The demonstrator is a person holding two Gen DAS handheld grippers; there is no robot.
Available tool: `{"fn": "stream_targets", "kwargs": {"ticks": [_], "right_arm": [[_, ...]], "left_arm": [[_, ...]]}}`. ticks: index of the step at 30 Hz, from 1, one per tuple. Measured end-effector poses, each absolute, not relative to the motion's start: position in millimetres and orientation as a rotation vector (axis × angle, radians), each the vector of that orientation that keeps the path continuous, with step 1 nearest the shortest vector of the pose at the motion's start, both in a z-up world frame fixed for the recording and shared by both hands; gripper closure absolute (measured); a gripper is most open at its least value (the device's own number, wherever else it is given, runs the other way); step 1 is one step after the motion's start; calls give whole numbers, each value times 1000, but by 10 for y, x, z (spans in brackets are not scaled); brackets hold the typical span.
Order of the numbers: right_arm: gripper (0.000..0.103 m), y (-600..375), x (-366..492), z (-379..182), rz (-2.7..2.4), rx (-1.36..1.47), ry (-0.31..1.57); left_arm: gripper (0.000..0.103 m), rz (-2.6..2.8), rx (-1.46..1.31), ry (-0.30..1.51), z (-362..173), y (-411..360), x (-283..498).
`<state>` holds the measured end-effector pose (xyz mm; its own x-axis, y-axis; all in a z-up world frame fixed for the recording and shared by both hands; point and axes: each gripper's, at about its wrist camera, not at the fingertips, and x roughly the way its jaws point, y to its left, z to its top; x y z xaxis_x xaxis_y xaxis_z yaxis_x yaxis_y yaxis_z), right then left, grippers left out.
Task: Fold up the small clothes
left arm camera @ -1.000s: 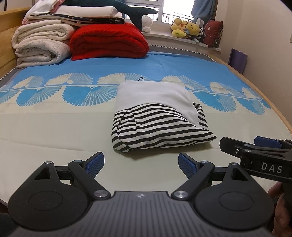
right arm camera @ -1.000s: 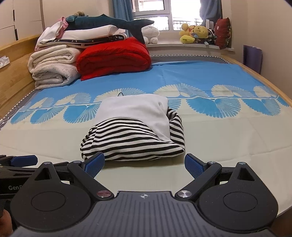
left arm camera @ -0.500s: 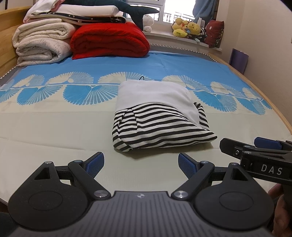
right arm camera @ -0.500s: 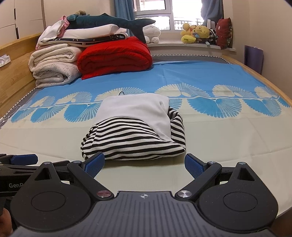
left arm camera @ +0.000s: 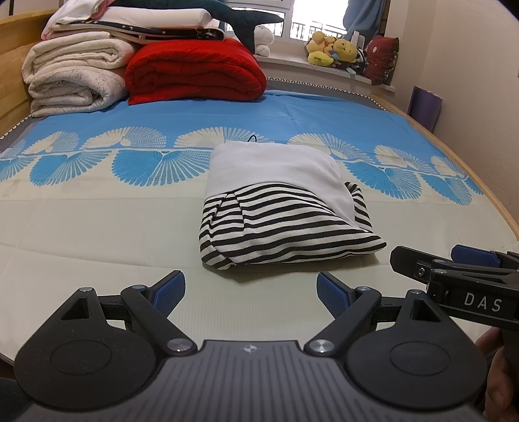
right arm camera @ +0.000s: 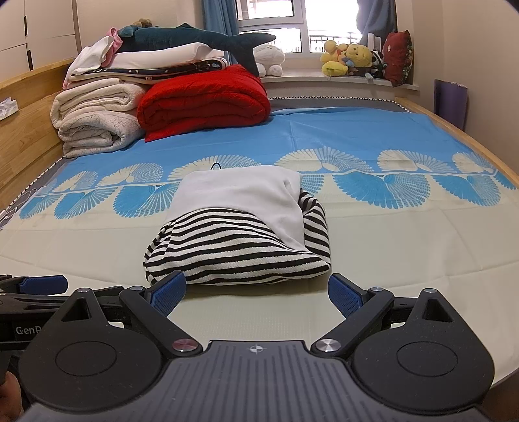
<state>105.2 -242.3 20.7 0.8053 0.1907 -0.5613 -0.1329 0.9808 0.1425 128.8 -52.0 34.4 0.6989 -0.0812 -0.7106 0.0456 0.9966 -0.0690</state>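
Striped black-and-white cloth with a white panel, one folded garment (left arm camera: 285, 211) lies mid-bed on the blue-patterned sheet (left arm camera: 97, 227). The left gripper (left arm camera: 249, 289) and right gripper (right arm camera: 256, 289) both gape wide, holding nothing, just short of it. Only the right view shows the wardrobe (right arm camera: 39, 29); only the left shows a hand (left arm camera: 496, 383).

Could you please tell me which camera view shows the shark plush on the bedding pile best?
The right wrist view: the shark plush lies in full on the folded bedding, head to tail. The left wrist view crops it at the top edge, leaving only its tail end visible.
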Motion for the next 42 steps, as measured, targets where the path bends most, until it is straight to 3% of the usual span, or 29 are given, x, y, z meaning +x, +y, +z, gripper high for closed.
{"fn": "stream_targets", "kwargs": {"ticks": [42], "right_arm": [[8,-2390,1045,196,172,102,617]], "left_arm": [[12,-67,-52,803,289,-532,1290]]}}
